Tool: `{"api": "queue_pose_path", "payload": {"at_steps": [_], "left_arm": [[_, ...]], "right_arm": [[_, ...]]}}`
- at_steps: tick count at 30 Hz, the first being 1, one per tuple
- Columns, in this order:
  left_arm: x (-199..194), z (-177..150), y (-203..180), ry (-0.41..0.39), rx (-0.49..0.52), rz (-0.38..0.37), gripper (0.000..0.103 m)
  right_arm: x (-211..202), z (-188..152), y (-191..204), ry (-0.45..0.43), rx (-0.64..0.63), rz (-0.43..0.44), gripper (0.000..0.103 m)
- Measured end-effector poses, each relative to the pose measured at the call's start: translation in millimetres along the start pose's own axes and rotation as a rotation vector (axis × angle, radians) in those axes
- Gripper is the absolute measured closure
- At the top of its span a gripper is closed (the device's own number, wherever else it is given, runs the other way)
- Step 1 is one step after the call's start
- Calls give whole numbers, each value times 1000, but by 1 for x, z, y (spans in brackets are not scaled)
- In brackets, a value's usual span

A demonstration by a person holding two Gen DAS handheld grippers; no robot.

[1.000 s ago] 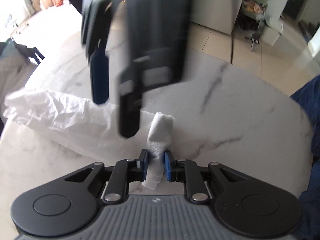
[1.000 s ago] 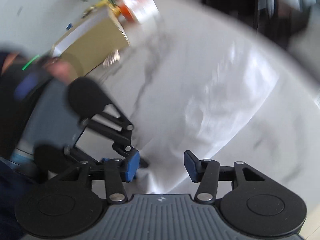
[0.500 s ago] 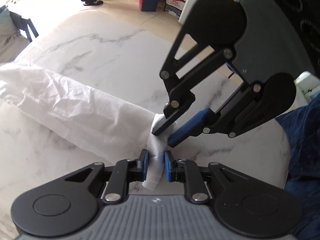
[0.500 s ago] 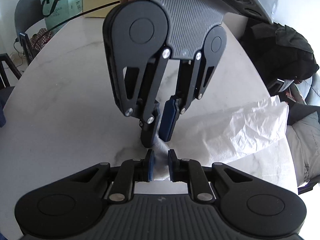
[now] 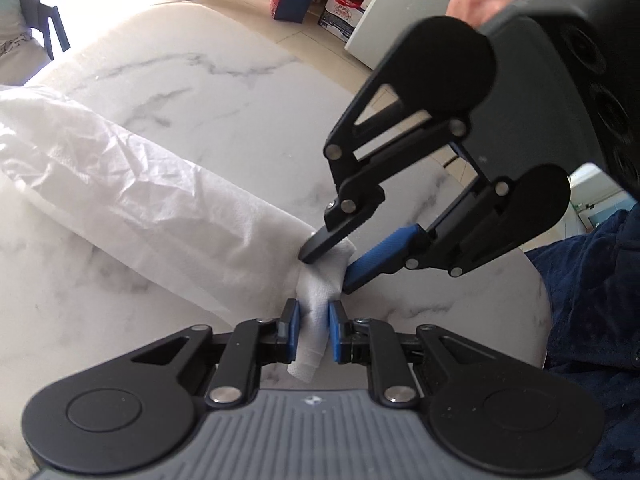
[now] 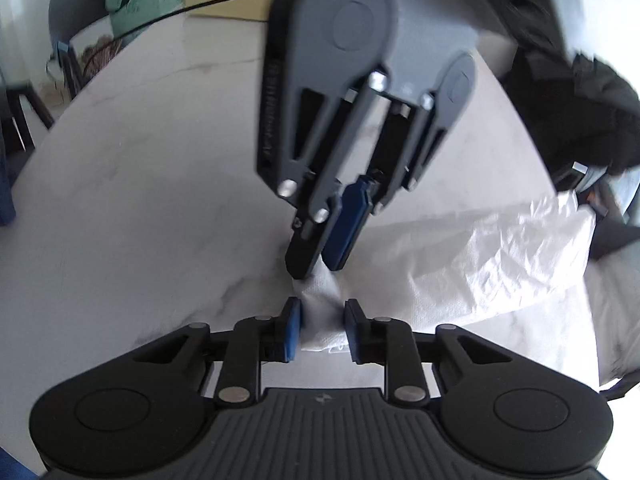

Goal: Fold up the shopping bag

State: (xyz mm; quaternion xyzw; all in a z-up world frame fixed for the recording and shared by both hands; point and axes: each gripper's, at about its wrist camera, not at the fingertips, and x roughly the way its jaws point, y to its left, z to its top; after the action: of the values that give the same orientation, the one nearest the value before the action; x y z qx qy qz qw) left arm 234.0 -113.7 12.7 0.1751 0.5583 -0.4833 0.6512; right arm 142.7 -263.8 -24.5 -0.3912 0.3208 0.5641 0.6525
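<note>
Marble-patterned tabletop (image 5: 248, 92) carried the white shopping bag (image 5: 132, 184), gathered into a long crumpled band whose narrow end twisted toward the person. That twisted end (image 5: 316, 312) sat clamped between the nearly closed pads of the left gripper (image 5: 313, 330). The right gripper (image 6: 322, 326) straddled the same end with its pads a little apart, perhaps touching but not squeezing. Doing this well probably meant one firm anchor while the other regripped just beside it, keeping the band flat and taut.
</note>
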Motion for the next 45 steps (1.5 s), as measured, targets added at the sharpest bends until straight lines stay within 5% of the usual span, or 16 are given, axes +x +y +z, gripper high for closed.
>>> {"api": "queue_pose_path", "payload": {"at_steps": [4,7,10,14,18,22,25,30,34,38,45], "left_arm": [[-18,-7,-22,-80,102,102,41],[-33,-13,-41,-146,192,185,40],[-22,-20,-62,-110,356,264,41],[-2,-26,-77,-39,469,331,52],[1,-34,-76,-16,455,317,62],[3,-36,-60,-5,399,265,89],[2,-46,-48,-9,350,225,93],[-2,-37,-62,-8,348,262,95],[-13,-32,-49,7,250,208,95],[-24,-29,-26,23,122,118,95],[-24,-22,-4,83,77,26,95]], "right_arm": [[3,2,-43,14,173,136,88],[7,5,-71,38,257,240,89],[11,10,-99,67,329,346,89],[15,17,-124,97,386,441,89],[24,20,-137,133,407,500,89],[18,5,-119,166,494,599,89],[16,4,-110,189,581,675,89],[19,4,-113,219,663,711,87],[19,3,-110,200,674,676,83],[-12,4,-87,103,584,500,71],[-55,9,-39,-47,375,217,72]]}}
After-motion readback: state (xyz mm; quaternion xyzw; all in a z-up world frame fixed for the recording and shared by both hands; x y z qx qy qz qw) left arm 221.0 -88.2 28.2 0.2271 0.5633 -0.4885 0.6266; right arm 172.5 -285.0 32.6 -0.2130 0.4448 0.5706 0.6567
